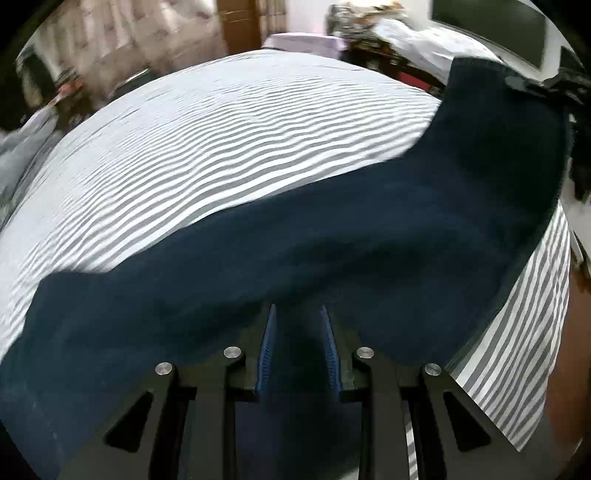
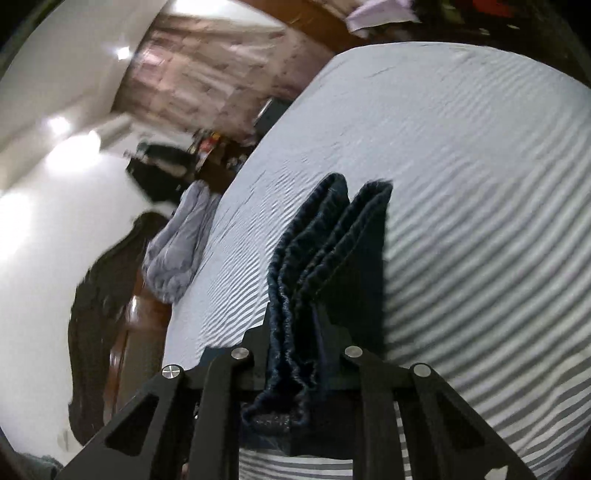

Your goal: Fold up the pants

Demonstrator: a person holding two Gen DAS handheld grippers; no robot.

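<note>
Dark navy pants (image 1: 369, 251) stretch in a long band across the grey-and-white striped bed sheet (image 1: 221, 129). My left gripper (image 1: 300, 325) is shut on a fold of them near the bottom of the left wrist view, with cloth filling the gap between its blue pads (image 1: 269, 339). The far end of the pants rises at the upper right, where my right gripper (image 1: 543, 86) shows as a black shape holding it. In the right wrist view the right gripper (image 2: 295, 332) is shut on the bunched hem of the pants (image 2: 332, 240), lifted above the striped sheet (image 2: 480, 184).
A grey crumpled cloth (image 2: 173, 243) hangs at the bed's left edge beside the wooden frame (image 2: 147, 314). A lilac folded cloth (image 1: 306, 40) and a heap of clothes (image 1: 369, 18) lie beyond the far side of the bed.
</note>
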